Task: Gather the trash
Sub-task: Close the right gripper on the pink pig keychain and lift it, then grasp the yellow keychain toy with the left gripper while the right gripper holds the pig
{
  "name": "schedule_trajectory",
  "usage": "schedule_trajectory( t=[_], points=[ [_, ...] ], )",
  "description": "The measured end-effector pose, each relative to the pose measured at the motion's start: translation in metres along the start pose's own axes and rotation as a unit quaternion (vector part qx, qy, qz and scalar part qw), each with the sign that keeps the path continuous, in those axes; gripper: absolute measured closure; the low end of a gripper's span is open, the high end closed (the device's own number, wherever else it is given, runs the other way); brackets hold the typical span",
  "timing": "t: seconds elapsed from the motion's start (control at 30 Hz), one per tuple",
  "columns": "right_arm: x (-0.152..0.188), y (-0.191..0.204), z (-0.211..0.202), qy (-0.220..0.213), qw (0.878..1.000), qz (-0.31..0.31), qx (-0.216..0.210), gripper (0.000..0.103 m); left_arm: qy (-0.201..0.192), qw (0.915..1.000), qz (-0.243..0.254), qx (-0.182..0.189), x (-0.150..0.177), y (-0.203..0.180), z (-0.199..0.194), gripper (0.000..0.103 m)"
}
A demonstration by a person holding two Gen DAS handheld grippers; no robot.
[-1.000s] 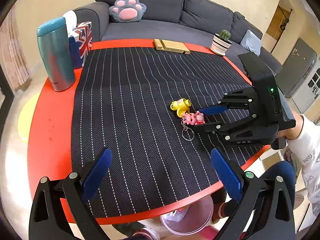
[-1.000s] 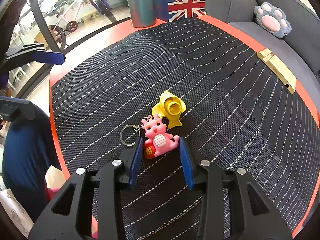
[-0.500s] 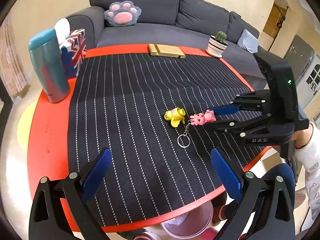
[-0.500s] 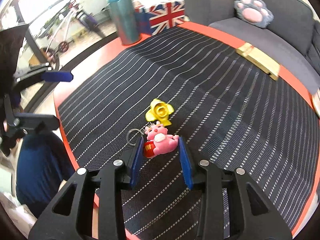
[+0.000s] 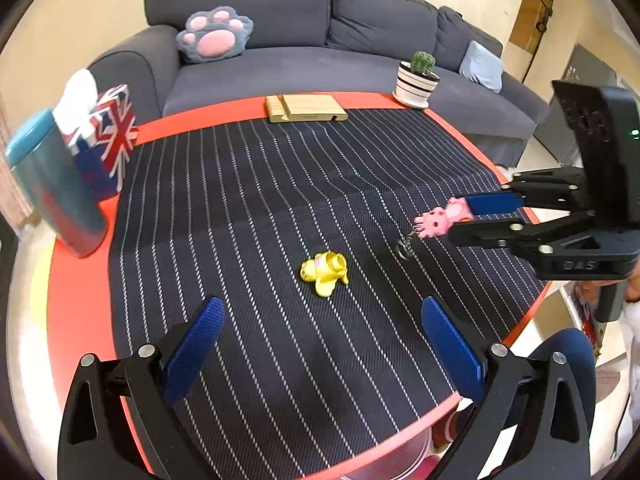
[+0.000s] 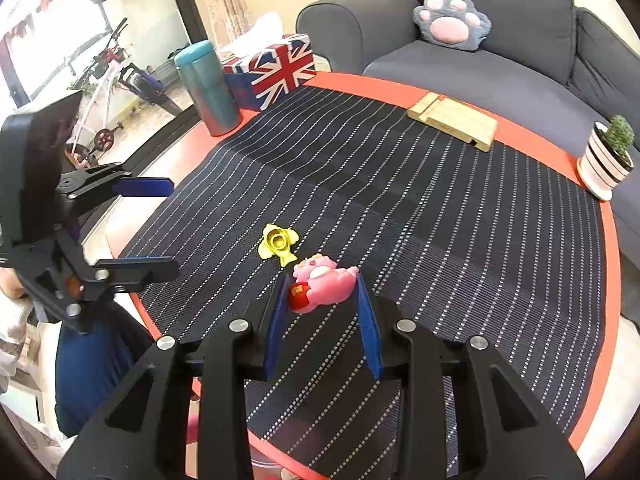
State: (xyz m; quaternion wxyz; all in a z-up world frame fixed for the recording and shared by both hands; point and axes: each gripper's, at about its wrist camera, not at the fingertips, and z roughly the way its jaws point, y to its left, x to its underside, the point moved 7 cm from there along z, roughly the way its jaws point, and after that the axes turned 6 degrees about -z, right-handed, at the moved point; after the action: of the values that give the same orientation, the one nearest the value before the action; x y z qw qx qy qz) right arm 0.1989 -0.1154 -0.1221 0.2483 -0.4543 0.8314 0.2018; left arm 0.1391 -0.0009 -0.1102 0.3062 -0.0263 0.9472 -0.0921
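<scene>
You are clamping the right gripper (image 6: pixel 320 300) on the light, stiff pink keychain figure (image 6: pixel 320 286) at lower centre, its ring dangling, left gripper (image 5: pixel 320 344) gaping empty

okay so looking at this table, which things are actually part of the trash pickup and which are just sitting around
Part of the job:
pink keychain figure, gripped in the right gripper
yellow toy, loose on the striped mat
left gripper, open and empty

Just lying about:
teal tumbler
Union Jack tissue box
wooden stand
potted cactus
paw cushion
</scene>
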Motion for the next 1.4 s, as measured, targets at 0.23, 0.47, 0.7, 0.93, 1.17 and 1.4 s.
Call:
schedule_trajectory(
  t=[0.23, 0.47, 0.7, 0.93, 1.17, 1.4],
  points=[
    [0.004, -0.012, -0.015, -0.006, 1.0, 0.011, 0.012, 0.07, 0.027, 0.9995, 0.012, -0.006, -0.01, -0.007, 0.029, 0.008],
    [0.01, -0.021, -0.022, -0.008, 1.0, 0.018, 0.018, 0.07, 0.064, 0.9978, 0.01, -0.015, -0.011, -0.003, 0.061, 0.008],
    [0.014, -0.027, -0.023, -0.005, 0.999, 0.023, 0.021, 0.07, 0.082, 0.9964, 0.008, -0.018, -0.009, -0.003, 0.081, 0.026],
    [0.017, -0.028, -0.021, -0.002, 0.999, 0.022, 0.023, 0.07, 0.091, 0.9956, 0.013, -0.016, -0.005, -0.006, 0.088, 0.065],
    [0.019, -0.027, -0.019, -0.003, 0.999, 0.022, 0.024, 0.07, 0.084, 0.9963, 0.013, -0.012, -0.005, -0.008, 0.086, 0.065],
    [0.021, -0.024, -0.021, -0.005, 0.999, 0.02, 0.03, 0.07, 0.063, 0.9978, 0.02, -0.009, -0.006, -0.013, 0.067, 0.065]
  ],
)
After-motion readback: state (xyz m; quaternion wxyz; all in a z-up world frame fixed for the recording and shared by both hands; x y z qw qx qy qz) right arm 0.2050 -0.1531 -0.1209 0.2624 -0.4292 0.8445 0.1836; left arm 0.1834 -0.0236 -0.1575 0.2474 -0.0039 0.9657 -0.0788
